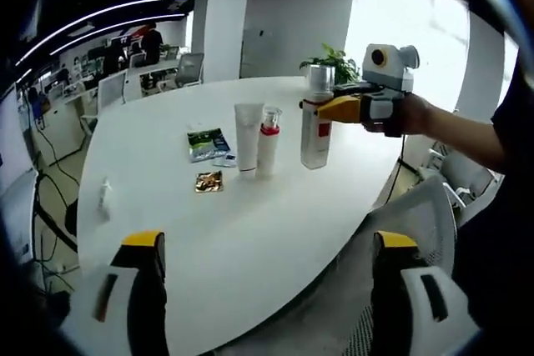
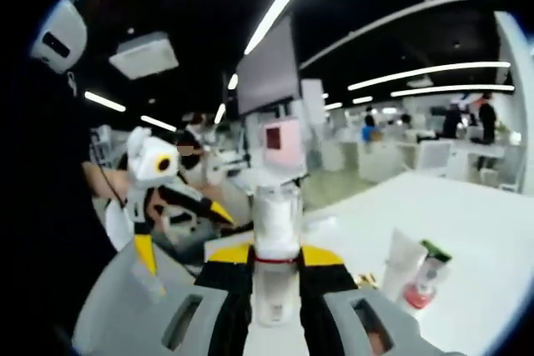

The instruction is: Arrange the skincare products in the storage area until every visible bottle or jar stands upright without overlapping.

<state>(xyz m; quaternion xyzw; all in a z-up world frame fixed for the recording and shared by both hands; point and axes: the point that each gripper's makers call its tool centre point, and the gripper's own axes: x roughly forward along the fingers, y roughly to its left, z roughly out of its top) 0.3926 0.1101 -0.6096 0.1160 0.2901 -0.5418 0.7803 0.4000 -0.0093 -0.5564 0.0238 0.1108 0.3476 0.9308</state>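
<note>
My jaws: yellow tips, black pads. Clear bottle (image 1: 315, 132) with red label, white tube (image 1: 248, 139), red-collared pump bottle (image 1: 268, 142), white table (image 1: 250, 231), gold sachet (image 1: 209, 181).

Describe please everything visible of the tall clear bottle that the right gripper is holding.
The tall clear plastic bottle with a red label stands upright on the white table, right of the white tube and the pump bottle. The right gripper has its yellow jaws closed around the neck; the right gripper view shows a transparent cap above a thin red band.

Tube (image 1: 248, 137) touching pump bottle (image 1: 268, 141); clear bottle (image 1: 316, 132) right; sachets (image 1: 209, 156) left.
</note>
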